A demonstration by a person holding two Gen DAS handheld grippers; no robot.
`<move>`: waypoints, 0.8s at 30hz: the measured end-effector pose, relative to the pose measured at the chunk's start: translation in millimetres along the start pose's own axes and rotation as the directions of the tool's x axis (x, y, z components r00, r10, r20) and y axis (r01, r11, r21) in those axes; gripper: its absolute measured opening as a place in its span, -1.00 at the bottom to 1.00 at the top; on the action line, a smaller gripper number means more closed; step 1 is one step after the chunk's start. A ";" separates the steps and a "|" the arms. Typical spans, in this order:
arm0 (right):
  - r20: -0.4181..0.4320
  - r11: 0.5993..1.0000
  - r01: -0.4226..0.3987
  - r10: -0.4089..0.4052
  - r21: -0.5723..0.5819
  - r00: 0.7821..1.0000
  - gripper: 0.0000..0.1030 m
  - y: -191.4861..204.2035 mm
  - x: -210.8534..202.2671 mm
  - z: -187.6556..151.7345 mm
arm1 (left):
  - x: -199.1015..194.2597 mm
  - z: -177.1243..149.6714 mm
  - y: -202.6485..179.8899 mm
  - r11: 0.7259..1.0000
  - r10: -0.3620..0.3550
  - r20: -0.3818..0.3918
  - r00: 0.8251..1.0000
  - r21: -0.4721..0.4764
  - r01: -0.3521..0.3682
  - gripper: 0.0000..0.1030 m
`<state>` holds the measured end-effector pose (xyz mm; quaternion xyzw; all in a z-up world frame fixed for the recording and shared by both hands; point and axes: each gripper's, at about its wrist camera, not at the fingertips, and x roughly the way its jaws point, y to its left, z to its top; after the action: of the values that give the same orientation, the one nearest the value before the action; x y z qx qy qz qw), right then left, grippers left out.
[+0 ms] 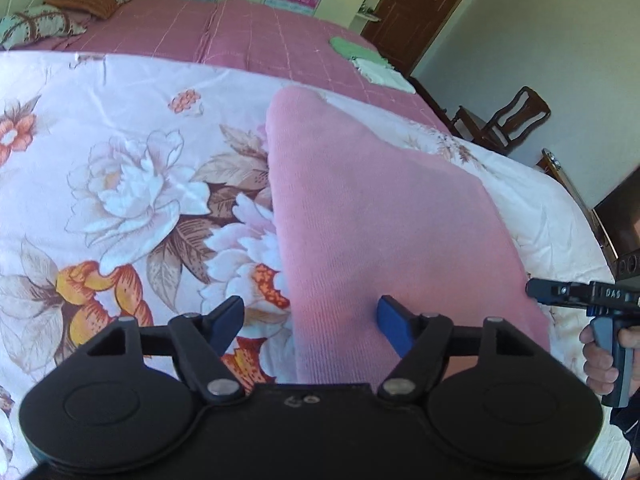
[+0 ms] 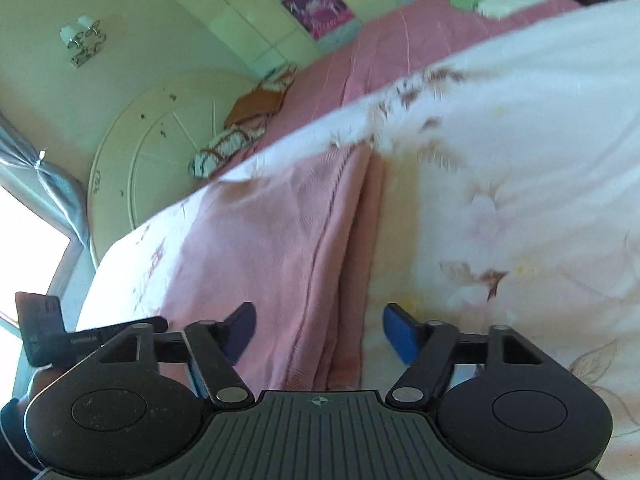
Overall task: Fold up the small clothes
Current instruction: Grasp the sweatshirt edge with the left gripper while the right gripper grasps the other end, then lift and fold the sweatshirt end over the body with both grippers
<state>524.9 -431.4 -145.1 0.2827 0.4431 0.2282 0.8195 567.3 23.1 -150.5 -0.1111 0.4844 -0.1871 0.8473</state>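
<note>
A pink knit garment (image 1: 372,216) lies folded into a long strip on the floral bedspread (image 1: 120,184). My left gripper (image 1: 312,326) hovers open over its near left edge, and the pads do not press the cloth. In the right wrist view the same pink garment (image 2: 280,248) shows layered folded edges. My right gripper (image 2: 318,334) is open above its near right edge, with nothing gripped. The right gripper also shows in the left wrist view (image 1: 576,294), held by a hand (image 1: 600,356) at the garment's right side.
Folded green and white cloths (image 1: 368,60) lie on the pink blanket (image 1: 224,36) at the far end. Pillows (image 1: 44,24) sit at the far left. A wooden chair (image 1: 504,120) and a door (image 1: 420,4) stand to the right of the bed.
</note>
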 end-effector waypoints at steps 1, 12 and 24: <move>-0.015 1.000 0.013 -0.013 -0.003 1.000 0.32 -2.0 4.8 -0.1 | 2.6 0.6 1.3 1.000 -0.002 -0.007 1.000 -0.010 0.002 0.50; -0.044 0.996 -0.087 0.087 0.005 0.995 0.25 -6.6 29.4 14.2 | 29.3 13.7 -11.9 0.998 -0.046 -0.006 0.999 -0.033 0.046 0.16; 0.032 0.962 0.167 -0.164 -0.217 0.986 -0.62 46.4 40.8 -3.5 | 24.0 16.3 -74.9 0.967 0.157 0.081 0.984 0.190 -0.170 -0.50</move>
<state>536.7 -370.9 -140.2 0.1543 0.4318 0.2045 0.8648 576.8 -54.8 -133.2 0.0074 0.4432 -0.1596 0.8821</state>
